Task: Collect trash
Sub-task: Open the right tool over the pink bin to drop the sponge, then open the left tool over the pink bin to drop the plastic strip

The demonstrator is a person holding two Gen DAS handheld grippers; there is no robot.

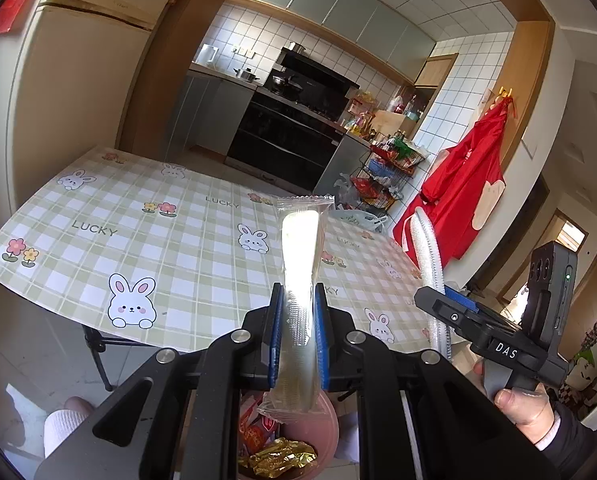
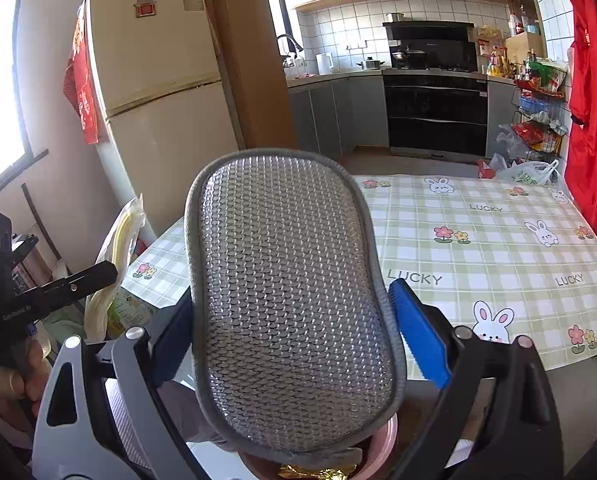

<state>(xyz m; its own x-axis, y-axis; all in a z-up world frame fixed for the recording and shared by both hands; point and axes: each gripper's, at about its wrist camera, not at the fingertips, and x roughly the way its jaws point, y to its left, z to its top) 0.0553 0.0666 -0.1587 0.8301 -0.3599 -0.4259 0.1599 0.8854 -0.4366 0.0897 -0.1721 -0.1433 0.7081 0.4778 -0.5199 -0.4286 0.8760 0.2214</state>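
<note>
My left gripper (image 1: 298,296) is shut on a clear plastic wrapper (image 1: 298,248) with pale contents, which stands upright between the blue pads. Under it sits a pink bin (image 1: 327,420) holding gold foil (image 1: 278,458) and red wrappers. In the right wrist view my right gripper (image 2: 290,292) is shut on a grey, silver-meshed scouring pad (image 2: 282,264), whose edges sit against both blue fingers. The bin's rim (image 2: 390,436) shows just below the pad. The right gripper (image 1: 438,292) appears edge-on at the right of the left wrist view. The left gripper (image 2: 106,276) and its wrapper (image 2: 118,240) show at the left.
A table with a green checked rabbit cloth (image 1: 138,240) stands just ahead of both grippers. Behind it are a beige fridge (image 2: 158,80), a black oven (image 2: 434,108), a wire rack (image 1: 386,176) and a red apron (image 1: 466,184) on the wall. A knee (image 1: 66,420) is at lower left.
</note>
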